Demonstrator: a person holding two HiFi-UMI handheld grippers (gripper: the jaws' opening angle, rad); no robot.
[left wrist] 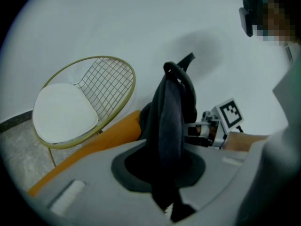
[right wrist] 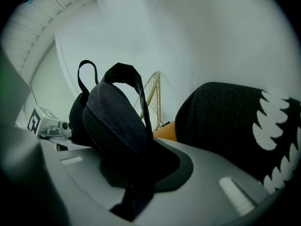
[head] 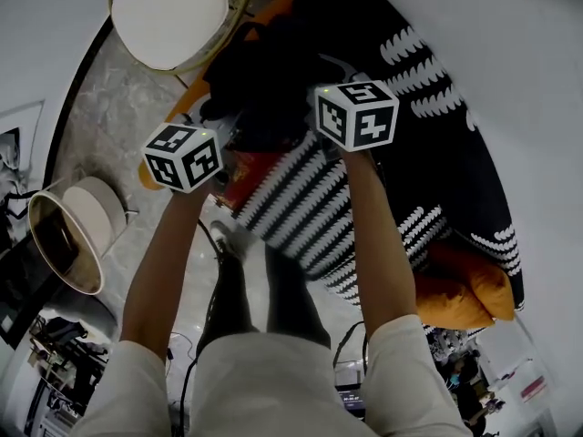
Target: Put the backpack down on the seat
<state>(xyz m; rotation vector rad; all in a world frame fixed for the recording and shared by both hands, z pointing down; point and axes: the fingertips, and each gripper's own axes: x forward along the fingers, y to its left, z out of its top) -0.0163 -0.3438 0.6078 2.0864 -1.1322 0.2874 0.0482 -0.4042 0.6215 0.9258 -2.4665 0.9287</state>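
Observation:
The black backpack (head: 264,76) hangs between my two grippers above the end of the orange seat (head: 460,294). In the head view my left gripper (head: 196,153) is at the bag's left and my right gripper (head: 351,116) at its right. In the left gripper view the left gripper (left wrist: 162,173) is shut on a dark shoulder strap (left wrist: 167,121) that rises out of the jaws. In the right gripper view the right gripper (right wrist: 136,173) is shut on the other padded strap (right wrist: 115,121). The bag's top loop (right wrist: 85,76) stands upright.
A black blanket with white toothed stripes (head: 428,153) covers most of the orange seat. A gold wire chair with a white cushion (head: 168,12) stands just past the seat's end. A round side table (head: 68,230) is on the marble floor at the left. White wall lies behind.

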